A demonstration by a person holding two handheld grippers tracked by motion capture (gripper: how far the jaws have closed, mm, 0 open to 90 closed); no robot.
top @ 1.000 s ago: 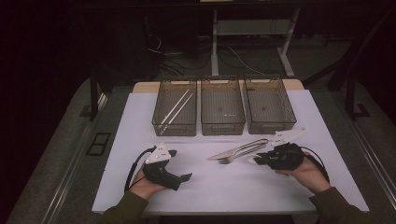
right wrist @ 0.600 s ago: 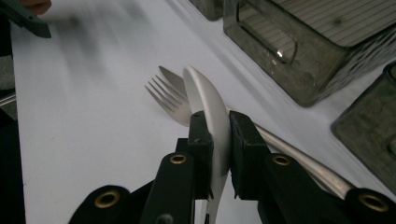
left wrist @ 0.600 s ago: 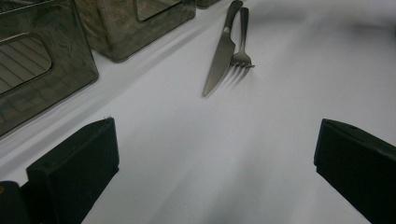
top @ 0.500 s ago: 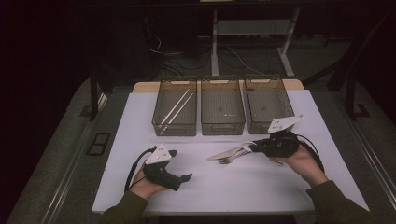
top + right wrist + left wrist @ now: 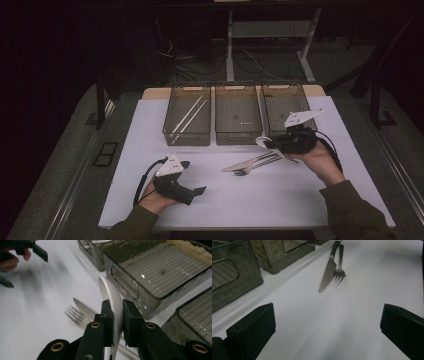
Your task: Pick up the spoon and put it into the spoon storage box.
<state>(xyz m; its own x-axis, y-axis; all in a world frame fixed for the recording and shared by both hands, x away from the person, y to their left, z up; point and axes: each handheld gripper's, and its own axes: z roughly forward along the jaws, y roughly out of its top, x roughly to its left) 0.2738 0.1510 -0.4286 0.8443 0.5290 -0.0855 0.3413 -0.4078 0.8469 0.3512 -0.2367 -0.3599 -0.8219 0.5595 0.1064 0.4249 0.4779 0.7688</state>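
You're mid-carry: your right gripper (image 5: 116, 322) is clamped on a white spoon (image 5: 111, 296), lifted off the table (image 5: 300, 200) just in front of the bins. Judged next move: take it over a bin, likely the right bin (image 5: 287, 102) or the empty middle bin (image 5: 238, 112), and let go above it. The left bin (image 5: 187, 115) holds chopsticks (image 5: 189, 116). A knife (image 5: 327, 271) and fork (image 5: 340, 267) lie touching below the spoon; nothing blocks the way. Your left gripper (image 5: 324, 327) rests with jaws wide apart, holding nothing.
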